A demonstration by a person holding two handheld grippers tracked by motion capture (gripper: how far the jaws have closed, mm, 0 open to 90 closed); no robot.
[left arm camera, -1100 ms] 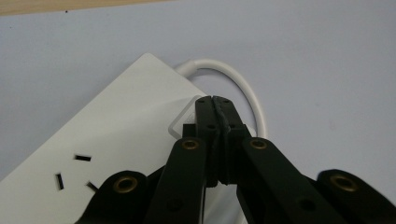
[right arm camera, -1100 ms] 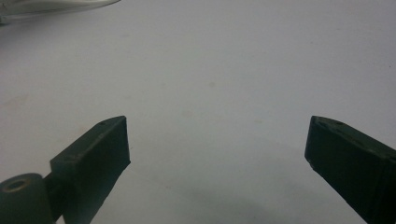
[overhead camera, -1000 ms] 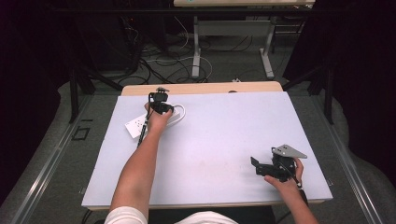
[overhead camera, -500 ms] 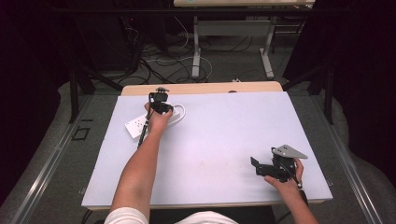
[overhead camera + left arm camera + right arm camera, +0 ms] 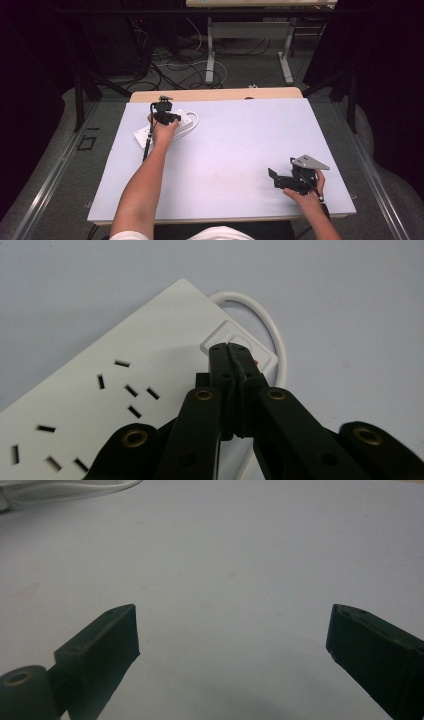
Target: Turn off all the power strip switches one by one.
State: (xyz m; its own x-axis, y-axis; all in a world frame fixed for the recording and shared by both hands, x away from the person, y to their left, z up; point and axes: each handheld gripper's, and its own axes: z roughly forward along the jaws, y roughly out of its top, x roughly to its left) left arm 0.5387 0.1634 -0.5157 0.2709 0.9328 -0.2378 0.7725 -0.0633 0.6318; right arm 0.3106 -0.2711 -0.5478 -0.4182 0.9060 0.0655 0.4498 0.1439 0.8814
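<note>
The work in hand concerns a white power strip (image 5: 115,390) that lies flat near the far left corner of the tabletop (image 5: 240,150), set at a slant to the far edge. Its socket slots face up. At one end sits a rocker switch (image 5: 235,342) in a raised frame, with a small red mark beside it. The white cord (image 5: 270,335) leaves this end and curls in a loop on the surface just beside the strip.

The left gripper (image 5: 231,347) stands over the switch end. Its jaws are pressed together with nothing between them, and the joined tips rest on or just above the rocker; the left gripper view does not settle whether contact is made. In the high view the left gripper (image 5: 166,116) sits over the strip, with the forearm reaching across the left half of the tabletop.

Judged from this pose, the step in hand is pressing the switch with the closed tips. Whether the rocker has already been tipped over cannot be told, and no indicator light is visible. What remains is to complete or confirm the press and lift the tips clear.

The right gripper (image 5: 295,177) rests near the near right corner of the tabletop, well apart from the strip. Its jaws stand wide apart and empty over bare surface.
</note>
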